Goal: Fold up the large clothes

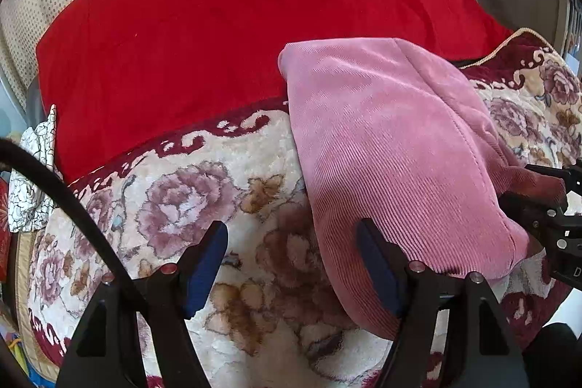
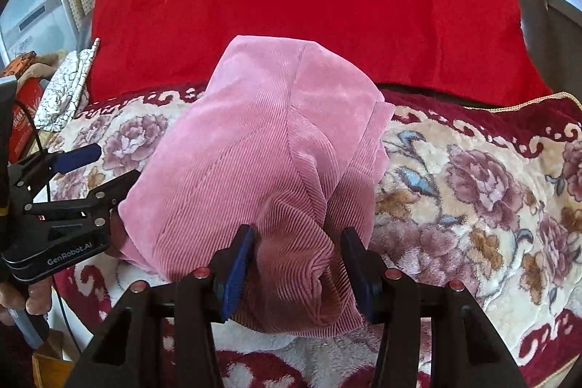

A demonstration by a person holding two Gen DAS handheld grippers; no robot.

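Observation:
A pink corduroy garment lies folded on a floral blanket; it also shows in the right wrist view. My left gripper is open at the garment's near left edge, its right finger over the cloth and nothing held. It shows from the side in the right wrist view. My right gripper is open, with a bunched fold of the garment between its fingers. It shows at the right edge of the left wrist view.
A large red cushion lies behind the garment. A black-and-white patterned cloth and boxes sit at the left. The floral blanket stretches out to the right.

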